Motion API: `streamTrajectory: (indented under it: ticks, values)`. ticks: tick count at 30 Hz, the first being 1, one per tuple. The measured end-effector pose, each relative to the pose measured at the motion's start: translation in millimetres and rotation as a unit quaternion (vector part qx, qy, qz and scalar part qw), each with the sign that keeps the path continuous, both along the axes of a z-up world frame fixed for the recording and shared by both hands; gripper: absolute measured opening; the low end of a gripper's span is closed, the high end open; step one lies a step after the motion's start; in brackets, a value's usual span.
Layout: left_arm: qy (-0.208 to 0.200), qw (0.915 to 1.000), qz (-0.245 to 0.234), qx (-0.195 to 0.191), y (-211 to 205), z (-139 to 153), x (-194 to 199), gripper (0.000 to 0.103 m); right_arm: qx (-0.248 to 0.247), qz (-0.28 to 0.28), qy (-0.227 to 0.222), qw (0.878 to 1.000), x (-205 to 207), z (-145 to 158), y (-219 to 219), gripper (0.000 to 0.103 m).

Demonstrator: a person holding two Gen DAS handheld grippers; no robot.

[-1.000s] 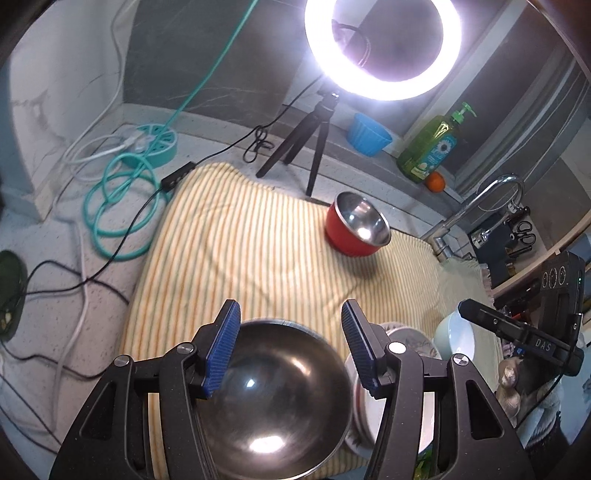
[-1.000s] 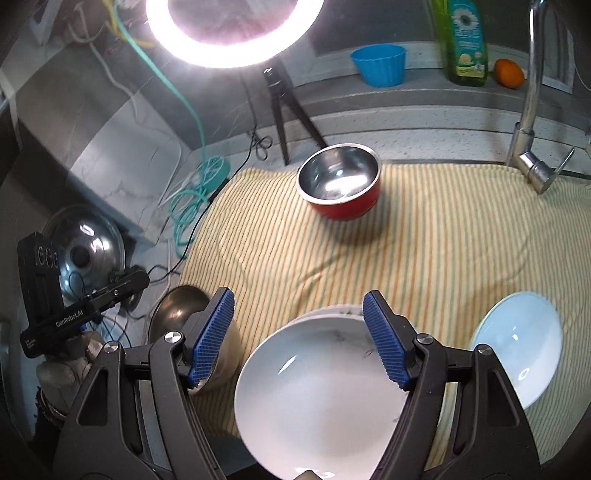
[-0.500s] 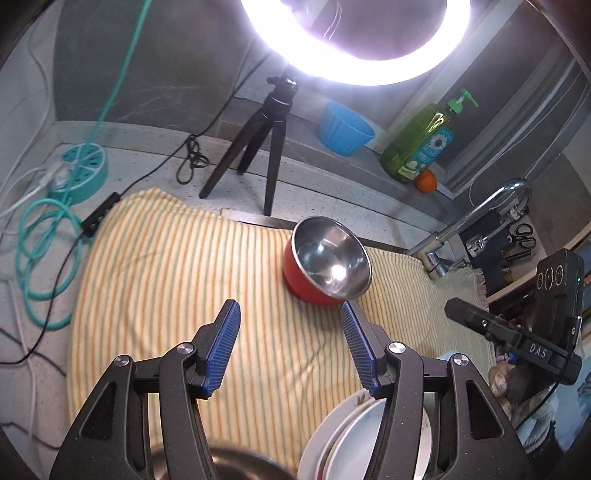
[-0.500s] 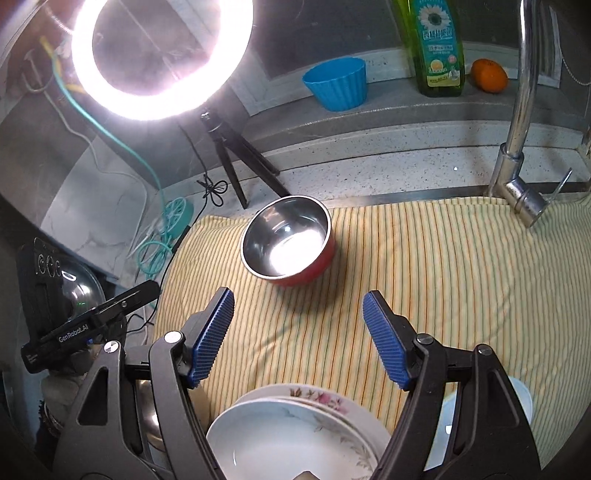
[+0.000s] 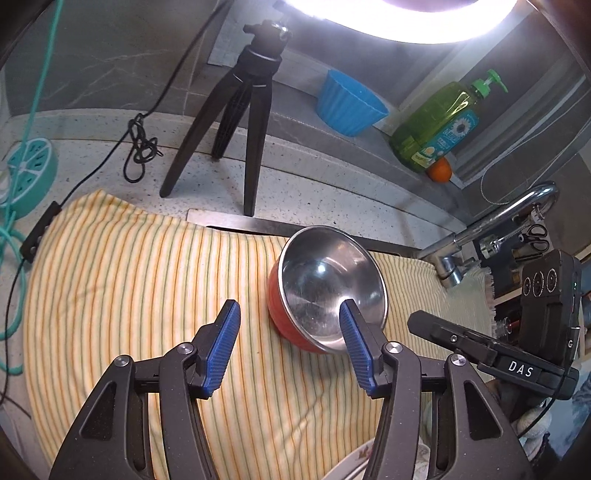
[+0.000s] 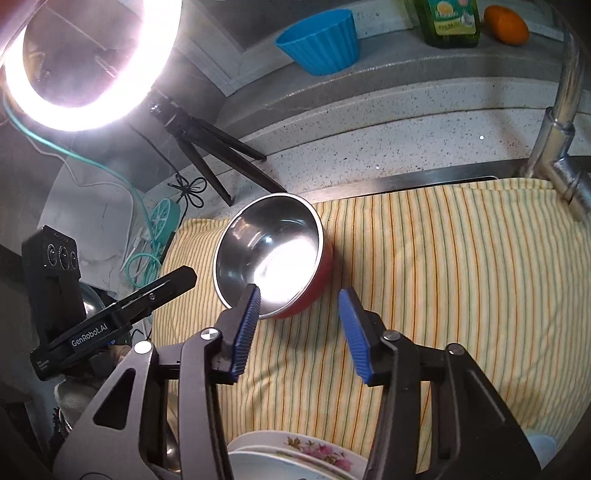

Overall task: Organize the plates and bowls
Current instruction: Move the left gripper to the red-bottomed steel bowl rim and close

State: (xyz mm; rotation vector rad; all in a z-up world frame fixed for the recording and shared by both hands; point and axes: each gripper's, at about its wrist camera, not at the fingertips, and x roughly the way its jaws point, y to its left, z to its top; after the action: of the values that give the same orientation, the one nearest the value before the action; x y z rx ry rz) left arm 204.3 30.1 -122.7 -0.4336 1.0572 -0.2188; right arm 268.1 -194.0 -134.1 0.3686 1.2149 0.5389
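Striped cloth point(image 5: 122, 280) bears red bowl point(image 5: 328, 291) touching left tool's point(image 5: 290, 347) tip.

We see only a sliver of the flowered plate point(image 6: 295, 448) at the bottom edge of the right wrist view, its front cut off and its sides covered by the right gripper point(image 6: 301, 332); the left wrist view gives us just a scrap of its rim point(image 5: 360, 456). The ring light point(image 5: 391, 16) is cropped by the top edge there. The left gripper point(image 5: 290, 349) has one of its fingers point(image 5: 352, 339) covering part of the red bowl point(image 5: 327, 291). The soap bottle point(image 6: 448, 20) loses its top to the frame, and we cannot read its label.
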Motion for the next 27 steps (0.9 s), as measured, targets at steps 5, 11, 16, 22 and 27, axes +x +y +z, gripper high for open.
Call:
streamTrajectory:
  ticks: [5, 11, 16, 22, 27]
  values:
    - [0.013, 0.9999, 0.002, -0.005, 1.2, -10.1, 12.2, 0.048, 0.001, -0.005, 0.012, 1.000, 10.8, -9.9, 1.3, 0.037]
    - [0.024, 0.9997, -0.003, -0.009, -1.3, -20.2, 21.5, 0.041, -0.001, -0.002, 0.019, 1.000, 18.6, -16.6, 5.8, 0.030]
    - [0.029, 0.9994, -0.010, -0.012, -4.2, -25.6, 24.3, 0.027, -0.007, 0.010, 0.022, 1.000, 20.9, -20.5, 13.9, 0.021]
    - [0.030, 0.9993, -0.016, -0.016, -6.0, -28.8, 26.7, 0.022, -0.023, 0.018, 0.017, 0.999, 21.9, -21.9, 19.6, 0.017]
    - [0.028, 0.9993, -0.024, -0.006, -11.5, -27.5, 27.5, 0.021, -0.031, 0.023, 0.015, 0.999, 21.9, -20.0, 20.6, 0.016]
